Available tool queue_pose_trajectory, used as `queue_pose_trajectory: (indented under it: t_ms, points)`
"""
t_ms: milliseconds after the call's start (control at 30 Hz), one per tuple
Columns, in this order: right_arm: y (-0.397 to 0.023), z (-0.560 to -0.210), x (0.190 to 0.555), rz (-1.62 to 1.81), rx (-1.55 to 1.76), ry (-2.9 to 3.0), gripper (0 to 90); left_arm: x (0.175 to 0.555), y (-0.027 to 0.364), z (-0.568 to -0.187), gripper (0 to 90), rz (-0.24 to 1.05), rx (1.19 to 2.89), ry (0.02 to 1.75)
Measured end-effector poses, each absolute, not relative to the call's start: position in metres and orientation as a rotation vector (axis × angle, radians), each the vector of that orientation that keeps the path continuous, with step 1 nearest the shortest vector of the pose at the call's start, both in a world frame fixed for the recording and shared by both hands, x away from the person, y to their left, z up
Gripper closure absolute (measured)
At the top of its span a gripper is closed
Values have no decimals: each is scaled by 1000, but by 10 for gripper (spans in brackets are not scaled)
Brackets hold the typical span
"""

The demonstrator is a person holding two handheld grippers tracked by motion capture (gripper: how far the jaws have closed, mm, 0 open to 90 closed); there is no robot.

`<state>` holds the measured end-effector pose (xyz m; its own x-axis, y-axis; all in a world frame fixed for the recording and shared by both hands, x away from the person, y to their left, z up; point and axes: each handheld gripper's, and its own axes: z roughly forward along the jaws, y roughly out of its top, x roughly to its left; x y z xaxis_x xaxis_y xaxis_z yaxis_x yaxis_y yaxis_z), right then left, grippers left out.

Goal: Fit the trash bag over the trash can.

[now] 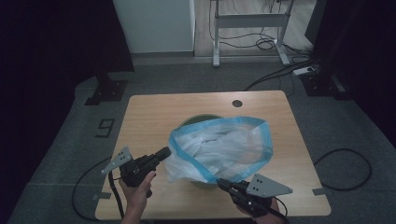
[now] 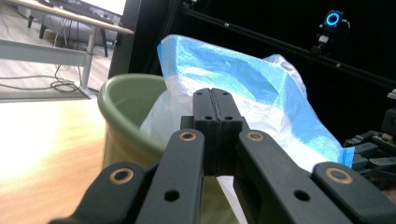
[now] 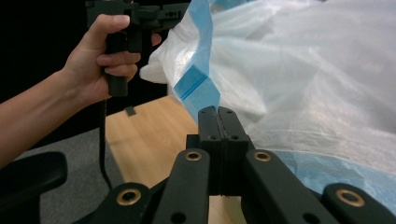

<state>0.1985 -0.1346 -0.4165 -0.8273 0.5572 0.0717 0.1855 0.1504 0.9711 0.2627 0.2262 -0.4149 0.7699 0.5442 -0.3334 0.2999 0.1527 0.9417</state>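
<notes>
A white plastic bag [image 1: 224, 144] with a blue rim sits in a pale green bin [image 1: 198, 120] at the middle of the wooden table [image 1: 149, 116], its mouth spread wide. My left gripper [image 1: 166, 151] meets the bag's left edge, jaws shut on the film there. In the left gripper view the shut left gripper [image 2: 212, 93] stands in front of the bag [image 2: 243, 74] and the bin [image 2: 126, 107]. My right gripper [image 1: 220, 183] is at the bag's near edge. In the right gripper view the right gripper [image 3: 217, 111] pinches the blue rim band [image 3: 198, 88].
A round cable hole [image 1: 237, 103] lies near the table's far edge. Cables and a power strip [image 1: 303, 71] run over the grey floor behind. A white desk frame [image 1: 247, 21] and a black stand base [image 1: 106, 91] stand beyond the table. A black chair arm [image 3: 28, 172] is at my side.
</notes>
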Motion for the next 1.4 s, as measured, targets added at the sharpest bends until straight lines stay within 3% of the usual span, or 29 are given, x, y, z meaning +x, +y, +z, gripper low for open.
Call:
queue_pose_trajectory:
  t_ms: [300,1233,1300,1400]
  points:
    - [-138,-434,208,1715,801,2173,888,263,229,-436,900,140,1445,777]
    - [-128,-470,229,1651,922,2233,866,280,233,-464,897,126,1480,885]
    - [-128,-470,229,1645,922,2232,866,279,233,-463,846,128,1482,866]
    - [-128,-469,229,1640,919,2230,866,276,237,-457,680,144,1467,840]
